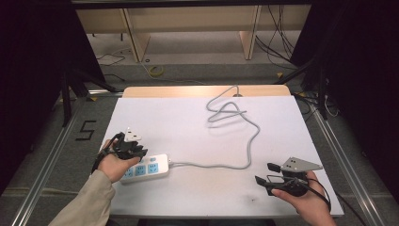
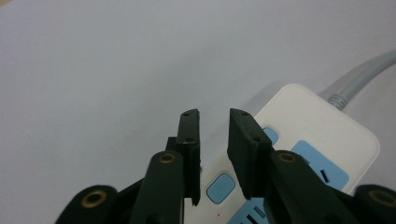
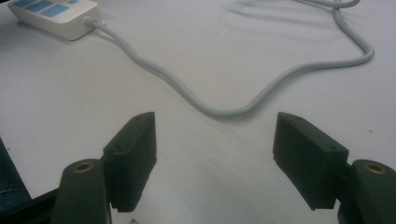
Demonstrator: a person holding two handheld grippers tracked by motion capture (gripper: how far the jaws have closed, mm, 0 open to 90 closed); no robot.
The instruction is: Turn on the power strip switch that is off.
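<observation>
Hovering over the left end of the power strip (image 1: 143, 170), your left gripper (image 1: 136, 151) has its jaws almost together, with only a narrow gap between them and nothing held there. In the left gripper view the tips hang above the strip's white edge, near a small blue button (image 2: 220, 187), so it looks like you prepare to press it or to pin the strip down; I cannot tell if the tips touch the plastic. The strip lies flat near the front left of the table (image 1: 188, 117), sockets up, and its grey cable (image 1: 244, 150) runs to the right, bends back and makes a loose loop toward the far edge. Your right gripper (image 1: 264, 173) waits low at the front right, well apart from the strip, with jaws spread wide and empty. In the right gripper view the curve of the cable (image 3: 224, 112) lies just ahead between the jaws, so this hand seems placed to take the cable there. For this, I think, it must come forward and down first.
</observation>
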